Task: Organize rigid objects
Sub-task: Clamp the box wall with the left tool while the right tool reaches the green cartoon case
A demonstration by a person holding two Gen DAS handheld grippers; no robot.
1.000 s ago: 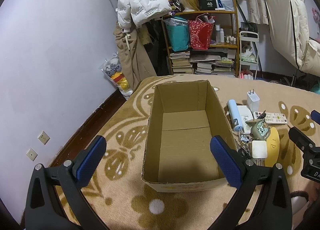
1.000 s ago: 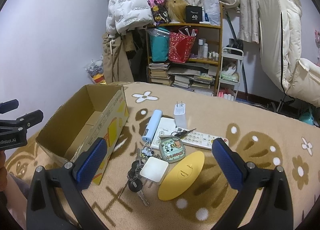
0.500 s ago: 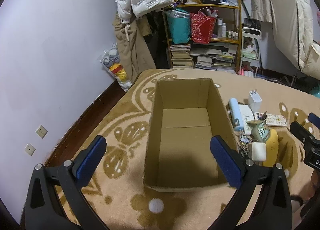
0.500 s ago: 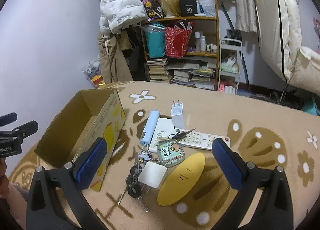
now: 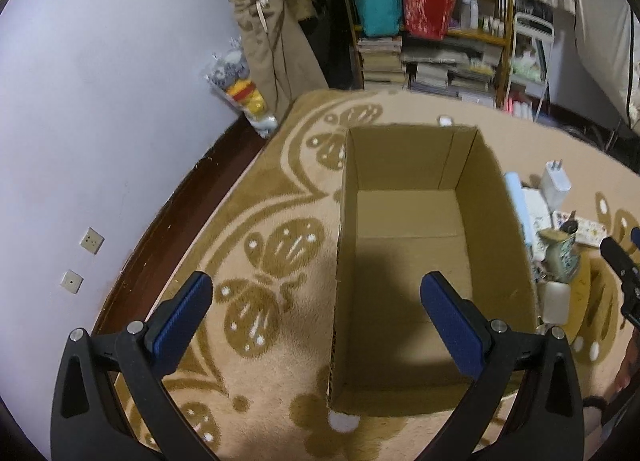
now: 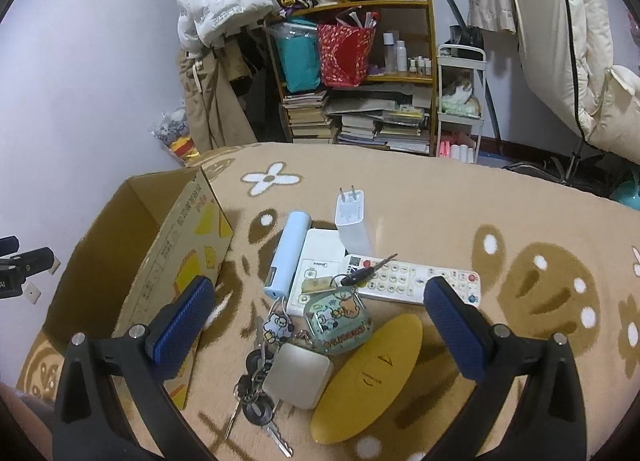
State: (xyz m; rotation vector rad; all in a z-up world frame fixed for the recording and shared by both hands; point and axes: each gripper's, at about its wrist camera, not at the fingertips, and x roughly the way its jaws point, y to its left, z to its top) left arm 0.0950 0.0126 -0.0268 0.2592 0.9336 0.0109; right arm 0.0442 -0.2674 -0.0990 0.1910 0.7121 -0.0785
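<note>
Two sets of tongs hover spread and empty over a patterned rug: the left tongs above an open cardboard box near the rug's left edge, the right tongs above the clutter just beside it: remote control, charger, blue cylinder, keys, yellow oval case.

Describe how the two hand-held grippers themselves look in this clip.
Both match: the left hand-held gripper and right hand-held gripper have black plastic forked frames with silver rivets and blue textured rectangular finger pads. No cables or sleeves show.
</note>
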